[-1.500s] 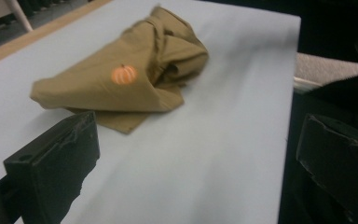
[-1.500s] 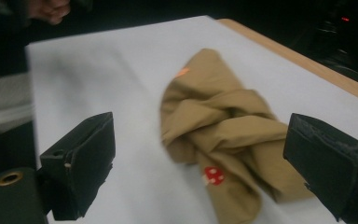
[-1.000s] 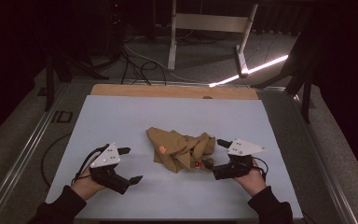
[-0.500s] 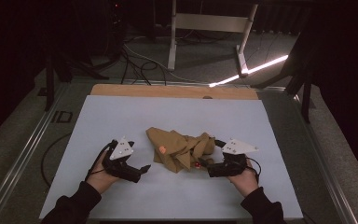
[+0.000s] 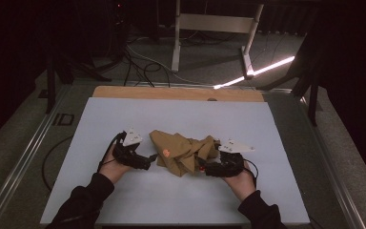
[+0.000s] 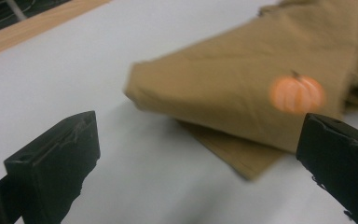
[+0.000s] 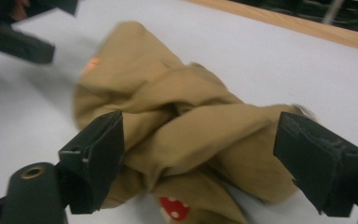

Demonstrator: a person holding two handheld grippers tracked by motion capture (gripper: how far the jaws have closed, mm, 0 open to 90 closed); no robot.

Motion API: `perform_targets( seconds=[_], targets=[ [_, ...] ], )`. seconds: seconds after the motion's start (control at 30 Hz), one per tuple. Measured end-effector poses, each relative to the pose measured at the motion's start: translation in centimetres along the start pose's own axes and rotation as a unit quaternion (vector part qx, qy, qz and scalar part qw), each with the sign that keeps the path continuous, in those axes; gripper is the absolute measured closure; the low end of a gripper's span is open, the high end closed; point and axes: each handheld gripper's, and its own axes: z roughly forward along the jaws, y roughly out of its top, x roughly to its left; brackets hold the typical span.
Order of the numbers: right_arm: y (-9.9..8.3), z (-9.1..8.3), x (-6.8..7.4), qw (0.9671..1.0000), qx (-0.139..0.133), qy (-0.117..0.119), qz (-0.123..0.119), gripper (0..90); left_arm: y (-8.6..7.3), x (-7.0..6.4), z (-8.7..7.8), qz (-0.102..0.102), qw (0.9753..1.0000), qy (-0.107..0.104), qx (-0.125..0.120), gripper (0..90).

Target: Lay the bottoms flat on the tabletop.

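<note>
Cloth [image 5: 183,153] of a tan colour lies crumpled on the pale blue mat [image 5: 171,114], a little nearer the person's edge than the middle. It is bunched and folded over itself, with thick twisted folds on the side toward the right gripper and a flatter folded flap on the side toward the left gripper. A small orange pumpkin print [image 6: 297,93] sits on that flatter flap, and a red patch with white dots [image 7: 173,208] shows on the underside of the bunch close to the right gripper.

The left gripper [image 5: 148,160] rests low over the mat just beside the cloth's left edge. In its own view its two black jaws stand wide apart, one to each side of the folded corner, with the cloth lying ahead of them and not between the tips; nothing is pinched. The person's left hand [image 5: 113,164] holds it from behind.

The right gripper [image 5: 208,168] is at the cloth's right side, up against the bunched folds. Its jaws are also spread wide, and the twisted folds lie between them without being squeezed. The right hand [image 5: 238,179] grips it from below, near the mat's front edge.

Beyond the cloth, the mat runs to a wooden strip [image 5: 176,93] along the table's far edge. Behind that, on the dark floor, stand a white frame [image 5: 217,28] and loose cables [image 5: 138,64], with a bright bar of light [image 5: 257,72] to the right.
</note>
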Motion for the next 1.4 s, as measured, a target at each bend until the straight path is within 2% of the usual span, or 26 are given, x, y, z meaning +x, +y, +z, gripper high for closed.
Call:
perform_targets(
  seconds=[0.07,0.1,0.17,0.23,0.33,0.43,0.47,0.5,0.53,0.6,0.7,0.73,0.8,0.87,0.9,0.93,0.97,1.0,1.03,1.1,1.3,1.4],
  targets=[
    [-0.1,0.3,0.1,1.0,0.004,0.006,0.004,18.5,0.6,0.7,0.6,-0.002,1.0,0.005,0.0,3.6],
    [-0.2,0.3,0.2,1.0,0.009,-0.001,0.003,20.1,0.8,1.1,0.9,-0.009,0.9999,-0.008,0.002,4.0],
    [-0.3,0.5,0.2,0.9999,0.009,0.005,0.01,23.2,1.2,1.8,1.5,-0.011,0.9998,-0.016,0.006,4.1],
    [-0.4,0.6,0.3,0.9998,0.014,0.003,0.013,26.2,1.6,2.5,2.0,-0.02,0.9993,-0.033,0.004,6.8],
    [-0.6,0.9,0.7,0.9996,0.027,0.009,0.004,30.9,2.0,3.1,2.8,-0.021,0.999,-0.039,0.008,10.5],
    [-0.9,1.1,1.0,0.9991,0.04,0.004,-0.013,42.5,2.1,3.5,3.9,-0.017,0.9984,-0.048,0.025,13.4],
    [-0.9,1.1,1.0,0.9991,0.04,0.004,-0.013,42.5,2.1,3.5,3.9,-0.017,0.9984,-0.048,0.025,16.0],
    [-1.1,1.3,1.0,0.9987,0.045,0.001,-0.021,50.2,2.1,3.8,4.6,-0.03,0.9975,-0.057,0.029,16.0],
    [-1.3,1.3,1.1,0.9984,0.049,-0.001,-0.029,64.8,2.1,3.8,4.8,-0.035,0.997,-0.062,0.031,17.3],
    [-1.4,1.2,1.2,0.9969,0.057,-0.008,-0.055,71.9,2.0,4.0,5.3,-0.035,0.9965,-0.068,0.033,22.4],
    [-1.5,1.1,1.3,0.996,0.061,-0.01,-0.064,82.6,1.9,4.0,5.8,-0.041,0.9938,-0.098,0.033,31.5],
    [-1.5,1.0,1.3,0.9958,0.061,-0.008,-0.068,85.0,1.9,3.9,5.9,-0.037,0.994,-0.096,0.039,32.9],
    [-1.5,0.9,1.3,0.9956,0.058,-0.01,-0.073,87.1,1.9,3.7,5.9,-0.039,0.9932,-0.104,0.033,39.9],
    [-1.5,0.9,1.3,0.9955,0.06,-0.009,-0.073,87.6,1.9,3.7,5.9,-0.04,0.9933,-0.103,0.035,49.1],
    [-1.5,0.9,1.3,0.9955,0.058,-0.008,-0.074,87.8,1.8,3.6,5.9,-0.037,0.9931,-0.104,0.041,49.1],
    [-1.5,0.8,1.3,0.9952,0.06,-0.01,-0.077,88.0,1.8,3.6,5.9,-0.031,0.9931,-0.101,0.049,57.4],
    [-1.5,0.7,1.3,0.9953,0.057,-0.01,-0.077,88.0,1.8,3.6,5.9,-0.028,0.9933,-0.101,0.049,64.0],
    [-1.5,0.6,1.2,0.9954,0.057,-0.01,-0.076,88.0,1.8,3.6,5.7,-0.028,0.9938,-0.097,0.047,74.3],
    [-1.5,0.6,1.2,0.9954,0.057,-0.01,-0.076,88.0,1.8,3.6,5.6,-0.033,0.9943,-0.093,0.041,74.3],
    [-1.5,0.3,1.0,0.9957,0.054,-0.012,-0.074,88.2,1.9,3.8,5.1,-0.033,0.9949,-0.089,0.036,86.5],
    [-1.5,-0.2,0.5,0.9954,0.052,-0.019,-0.078,88.3,2.3,3.8,3.5,-0.011,0.9964,-0.079,0.029,88.6],
    [-1.4,-0.6,0.0,0.9956,0.049,-0.028,-0.074,88.3,2.5,4.0,2.7,-0.009,0.9974,-0.069,0.018,88.8]
  ],
)
